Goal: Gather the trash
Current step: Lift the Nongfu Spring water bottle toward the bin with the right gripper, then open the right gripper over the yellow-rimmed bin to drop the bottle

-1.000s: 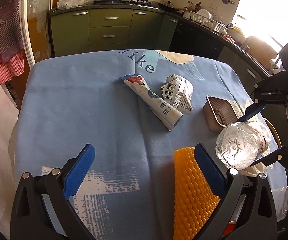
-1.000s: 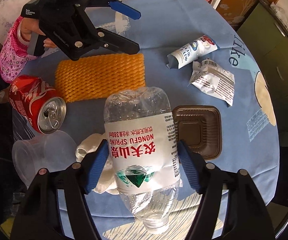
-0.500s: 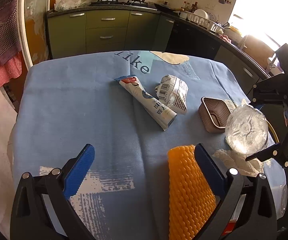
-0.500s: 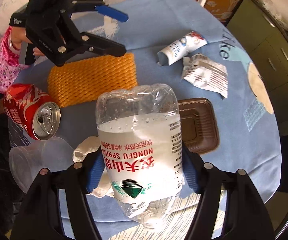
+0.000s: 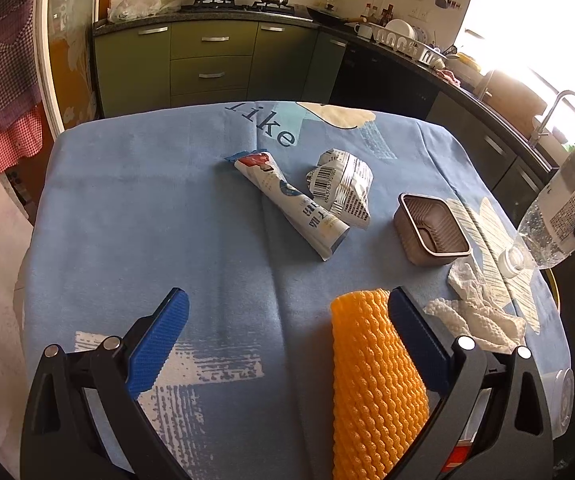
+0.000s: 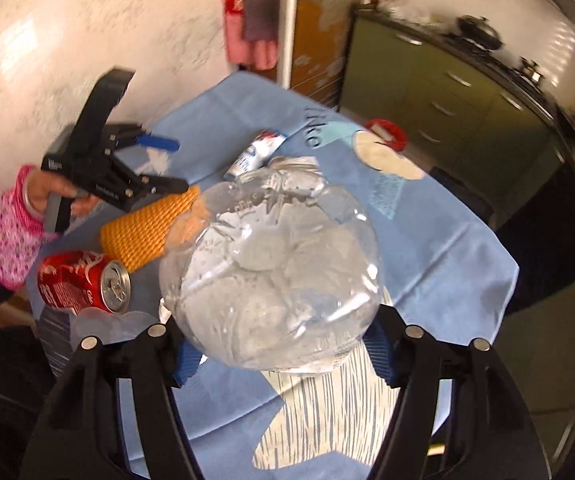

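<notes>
On blue tablecloth: "like"; wrapper shows barcode.

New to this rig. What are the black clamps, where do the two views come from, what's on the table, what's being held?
No robot: a person holds one handheld two-finger gripper in each hand, each carrying a fisheye camera that looks along its fingers.

The left wrist view shows the left gripper open over the blue tablecloth, its right finger beside the orange foam net. Further off lie a tube-shaped wrapper, a crumpled wrapper, a brown plastic tray and white tissue.

The right wrist view shows the right gripper clamped on a clear plastic water bottle, raised off the table with its base toward the camera. A red soda can lies at the left, and the person's hand with the left gripper shows beyond it.
</notes>
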### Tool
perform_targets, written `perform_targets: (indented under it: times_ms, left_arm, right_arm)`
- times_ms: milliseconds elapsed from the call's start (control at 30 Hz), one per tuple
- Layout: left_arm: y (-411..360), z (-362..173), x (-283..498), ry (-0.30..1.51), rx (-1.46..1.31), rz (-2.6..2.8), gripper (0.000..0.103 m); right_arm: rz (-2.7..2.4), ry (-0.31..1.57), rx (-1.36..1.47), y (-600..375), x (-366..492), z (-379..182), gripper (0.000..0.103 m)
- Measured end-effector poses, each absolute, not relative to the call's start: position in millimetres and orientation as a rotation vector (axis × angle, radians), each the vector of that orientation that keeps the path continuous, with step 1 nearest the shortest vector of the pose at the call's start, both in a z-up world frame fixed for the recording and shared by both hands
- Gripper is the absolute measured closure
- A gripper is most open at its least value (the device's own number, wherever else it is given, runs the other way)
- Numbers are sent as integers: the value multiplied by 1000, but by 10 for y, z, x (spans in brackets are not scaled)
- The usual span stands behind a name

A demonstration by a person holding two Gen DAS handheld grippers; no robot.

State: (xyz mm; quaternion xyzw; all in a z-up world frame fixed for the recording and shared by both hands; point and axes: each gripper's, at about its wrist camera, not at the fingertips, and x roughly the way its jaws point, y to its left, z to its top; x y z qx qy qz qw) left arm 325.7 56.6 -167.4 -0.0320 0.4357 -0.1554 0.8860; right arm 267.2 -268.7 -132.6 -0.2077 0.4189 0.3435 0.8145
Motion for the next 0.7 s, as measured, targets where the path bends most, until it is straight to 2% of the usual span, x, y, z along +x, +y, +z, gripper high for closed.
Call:
perform_targets:
  times_ms: [433, 700]
  left_arm:
    - [532, -1680, 3242, 904, -66, -337, 5]
    - [493, -1683, 3242, 908, -61, -348, 5]
  right_arm:
    - [467, 843, -177, -3758, 2340, -1004, 40]
    - [94, 924, -5, -5068, 2257, -1417, 40]
